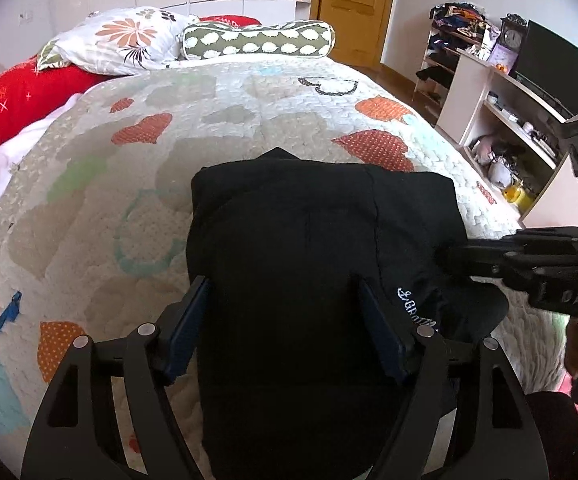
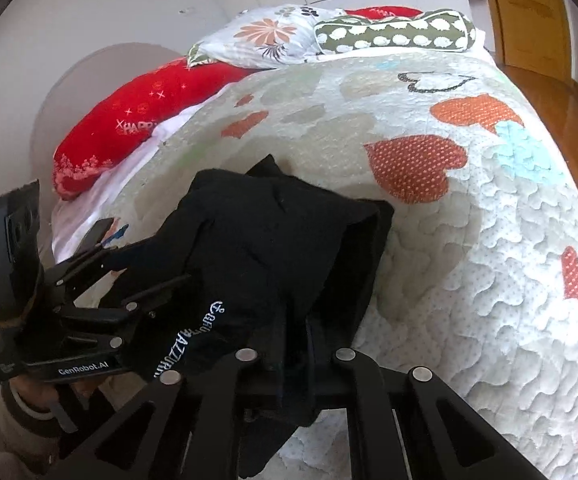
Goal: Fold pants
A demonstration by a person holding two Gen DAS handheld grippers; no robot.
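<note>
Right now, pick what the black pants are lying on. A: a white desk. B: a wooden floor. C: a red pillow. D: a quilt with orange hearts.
D: the folded black pants rest on the heart-patterned quilt that covers the bed.

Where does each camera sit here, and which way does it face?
Left wrist: on the left gripper, facing up the bed over the black pants; its fingers straddle the fabric, right gripper enters from the side.
Right wrist: on the right gripper, shut on the pants; left gripper and a hand show.
Shared: pants, floral pillow.
</note>
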